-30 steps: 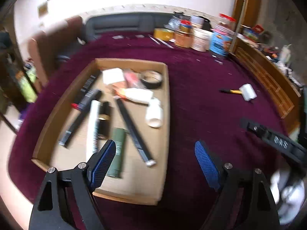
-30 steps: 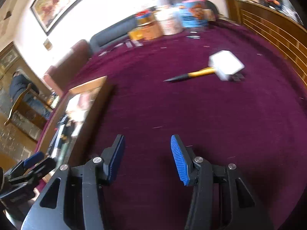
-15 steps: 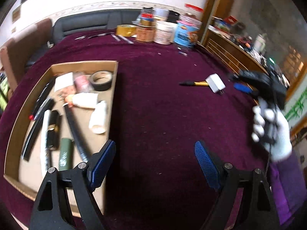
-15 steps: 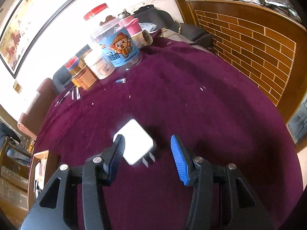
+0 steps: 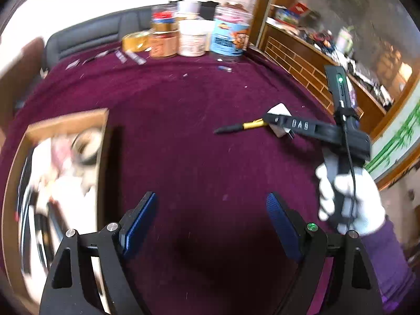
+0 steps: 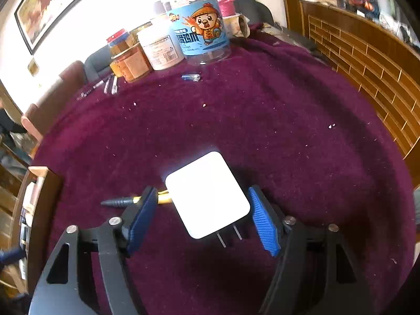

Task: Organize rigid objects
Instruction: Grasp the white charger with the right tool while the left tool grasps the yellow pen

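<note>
A white plug charger [image 6: 207,195] lies flat on the maroon cloth, prongs toward me, on top of a yellow-and-black pen [image 6: 123,201]. My right gripper [image 6: 203,218] is open, its blue pads on either side of the charger with gaps on both sides. In the left wrist view the charger [image 5: 278,110] and pen [image 5: 237,127] lie at mid right, partly hidden by the right gripper's finger. My left gripper [image 5: 211,223] is open and empty over bare cloth. The cardboard tray [image 5: 102,128] with several items sits at the left.
Jars and tubs [image 6: 199,31] stand at the table's far edge, with a small blue cap [image 6: 191,77] and thin pens [image 6: 110,85] in front of them. A wooden rail [image 6: 367,60] runs along the right. The tray's corner [image 6: 39,173] shows at left.
My right gripper has moved forward over the charger and opened wider, so the charger now lies between its pads. My left gripper has swung right, away from the tray.
</note>
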Action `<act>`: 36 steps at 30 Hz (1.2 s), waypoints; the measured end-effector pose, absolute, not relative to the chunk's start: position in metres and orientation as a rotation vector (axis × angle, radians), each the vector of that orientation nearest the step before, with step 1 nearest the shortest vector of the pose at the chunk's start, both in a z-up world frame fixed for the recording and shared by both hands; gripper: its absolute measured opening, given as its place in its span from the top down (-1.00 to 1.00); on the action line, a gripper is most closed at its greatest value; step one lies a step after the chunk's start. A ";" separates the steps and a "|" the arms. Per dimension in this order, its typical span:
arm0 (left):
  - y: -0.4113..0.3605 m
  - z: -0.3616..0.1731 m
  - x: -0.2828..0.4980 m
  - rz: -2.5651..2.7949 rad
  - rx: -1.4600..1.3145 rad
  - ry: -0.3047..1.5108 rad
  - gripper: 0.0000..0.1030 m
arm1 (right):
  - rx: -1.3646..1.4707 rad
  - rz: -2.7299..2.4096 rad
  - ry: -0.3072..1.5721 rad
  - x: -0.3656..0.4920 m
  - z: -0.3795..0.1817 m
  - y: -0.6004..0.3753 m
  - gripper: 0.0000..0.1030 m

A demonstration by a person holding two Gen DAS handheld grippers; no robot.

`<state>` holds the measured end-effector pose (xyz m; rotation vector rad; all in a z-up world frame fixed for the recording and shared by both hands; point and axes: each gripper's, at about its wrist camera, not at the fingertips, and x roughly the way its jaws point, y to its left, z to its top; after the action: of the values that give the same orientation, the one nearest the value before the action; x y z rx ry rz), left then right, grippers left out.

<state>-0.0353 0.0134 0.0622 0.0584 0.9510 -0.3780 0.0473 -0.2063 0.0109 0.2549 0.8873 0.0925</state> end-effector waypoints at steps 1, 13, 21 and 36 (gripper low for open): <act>0.001 0.060 -0.026 -0.381 0.098 0.948 -0.55 | 0.296 0.107 0.888 0.045 0.013 -0.212 0.03; -0.096 0.020 0.057 -0.489 0.368 0.943 -0.41 | 0.574 0.097 0.856 0.032 0.013 -0.271 0.12; -0.103 0.010 0.047 -0.515 0.378 0.961 0.88 | 0.568 0.106 0.876 0.033 0.010 -0.266 0.12; -0.101 0.006 0.032 -0.453 0.294 0.900 0.73 | 0.543 0.102 0.889 0.036 0.006 -0.262 0.11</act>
<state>0.0319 -0.1008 0.0061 0.2936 0.8997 -0.4525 0.0356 -0.2617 0.0064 0.5429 0.8891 0.1022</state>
